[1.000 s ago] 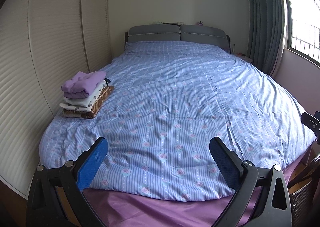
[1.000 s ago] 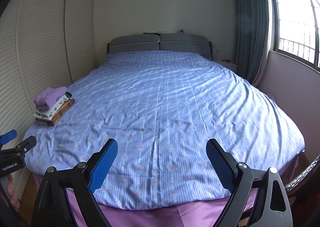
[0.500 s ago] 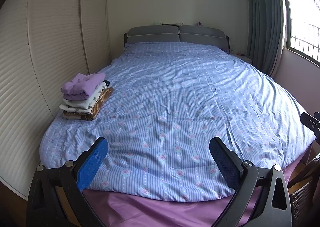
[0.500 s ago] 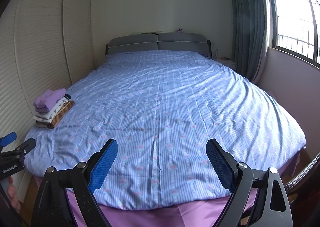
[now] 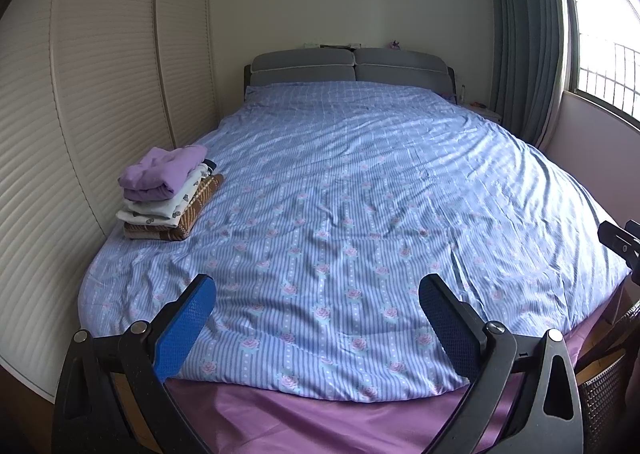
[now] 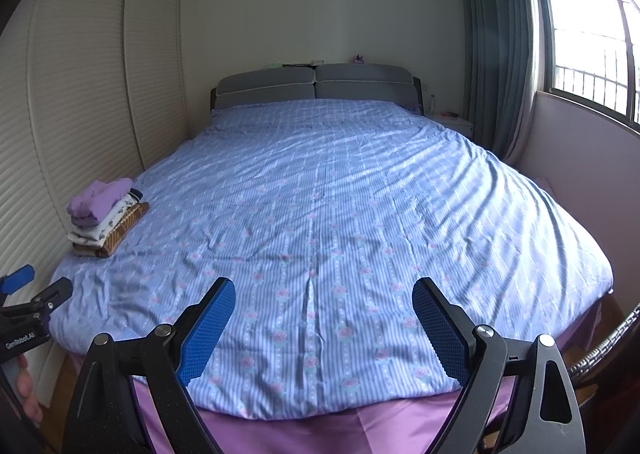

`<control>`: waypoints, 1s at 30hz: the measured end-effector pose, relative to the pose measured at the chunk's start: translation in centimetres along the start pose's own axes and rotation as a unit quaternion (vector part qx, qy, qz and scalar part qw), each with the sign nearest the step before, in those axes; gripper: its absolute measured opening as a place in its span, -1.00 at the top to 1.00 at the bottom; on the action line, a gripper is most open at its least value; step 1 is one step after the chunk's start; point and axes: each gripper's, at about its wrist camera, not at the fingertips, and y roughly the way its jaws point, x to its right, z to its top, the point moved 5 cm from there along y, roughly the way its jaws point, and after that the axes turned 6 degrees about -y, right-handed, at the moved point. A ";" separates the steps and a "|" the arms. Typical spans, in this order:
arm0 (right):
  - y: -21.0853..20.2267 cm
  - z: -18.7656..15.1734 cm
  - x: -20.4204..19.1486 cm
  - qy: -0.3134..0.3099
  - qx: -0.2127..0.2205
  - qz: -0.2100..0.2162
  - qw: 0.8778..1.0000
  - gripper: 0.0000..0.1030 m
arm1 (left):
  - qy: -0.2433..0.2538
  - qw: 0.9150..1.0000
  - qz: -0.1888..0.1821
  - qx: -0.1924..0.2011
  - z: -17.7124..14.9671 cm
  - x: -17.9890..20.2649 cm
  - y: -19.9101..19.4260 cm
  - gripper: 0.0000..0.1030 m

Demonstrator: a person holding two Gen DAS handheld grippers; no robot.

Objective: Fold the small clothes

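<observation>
A stack of folded small clothes (image 5: 170, 194), a purple garment on top, white printed ones under it and a brown woven piece at the bottom, lies on the left side of the bed; it also shows in the right wrist view (image 6: 106, 216). My left gripper (image 5: 316, 318) is open and empty above the foot of the bed. My right gripper (image 6: 322, 318) is open and empty at the same height, to the right of the left one. Both are well short of the stack.
The bed has a blue striped floral cover (image 5: 360, 194) over a purple sheet (image 5: 320, 422), with a grey headboard (image 5: 348, 66) at the far end. Louvred wardrobe doors (image 5: 80, 114) line the left side. A curtain (image 6: 496, 54) and window are on the right. A wicker basket (image 5: 604, 390) stands at lower right.
Both grippers have drawn back and risen slightly, so the bed looks a little farther away. The jaws stay open and the clothes have not moved.
</observation>
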 end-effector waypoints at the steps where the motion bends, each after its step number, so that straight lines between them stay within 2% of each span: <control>1: 0.0 0.0 0.0 0.000 0.000 0.000 1.000 -0.76 | 0.000 1.000 0.000 0.000 0.0 0.0 0.0 -1.00; 30: 0.0 0.0 -0.1 0.003 -0.001 0.001 1.000 -0.76 | 0.005 1.000 -0.005 0.001 -0.2 -0.1 0.3 -1.00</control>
